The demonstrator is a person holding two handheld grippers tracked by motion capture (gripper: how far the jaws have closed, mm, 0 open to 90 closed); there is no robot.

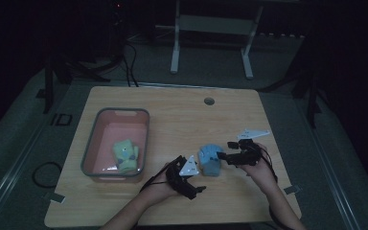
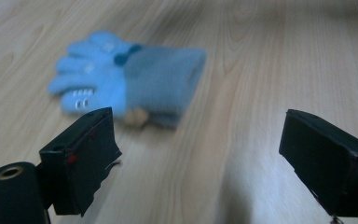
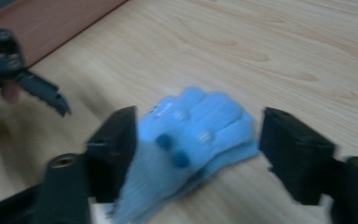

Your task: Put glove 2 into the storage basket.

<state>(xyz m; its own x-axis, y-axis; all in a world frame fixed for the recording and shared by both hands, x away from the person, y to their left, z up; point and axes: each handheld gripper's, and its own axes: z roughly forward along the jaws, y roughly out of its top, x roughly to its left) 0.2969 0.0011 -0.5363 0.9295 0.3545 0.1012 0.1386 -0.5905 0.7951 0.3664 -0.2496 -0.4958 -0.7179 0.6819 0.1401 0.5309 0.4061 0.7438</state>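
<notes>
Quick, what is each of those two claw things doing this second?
Left gripper: open, holding nothing.
Right gripper: open around the blue glove, not clamped on it.

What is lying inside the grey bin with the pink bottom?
Inside the grey bin lies a green glove near its front end. Whatever is under that glove is covered, and the dim picture hides its finer detail.

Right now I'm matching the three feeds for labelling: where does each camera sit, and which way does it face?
High view: above the person's side, looking forward and down on the table; both forearms, left gripper and right gripper show.
Left gripper view: rides on that gripper, looking between its open jaws at the blue glove lying beyond.
Right gripper view: rides on that gripper, its jaws either side of the blue glove, apparently apart from it; the left gripper shows farther off.
Shared: all three show the glove and tabletop.
</notes>
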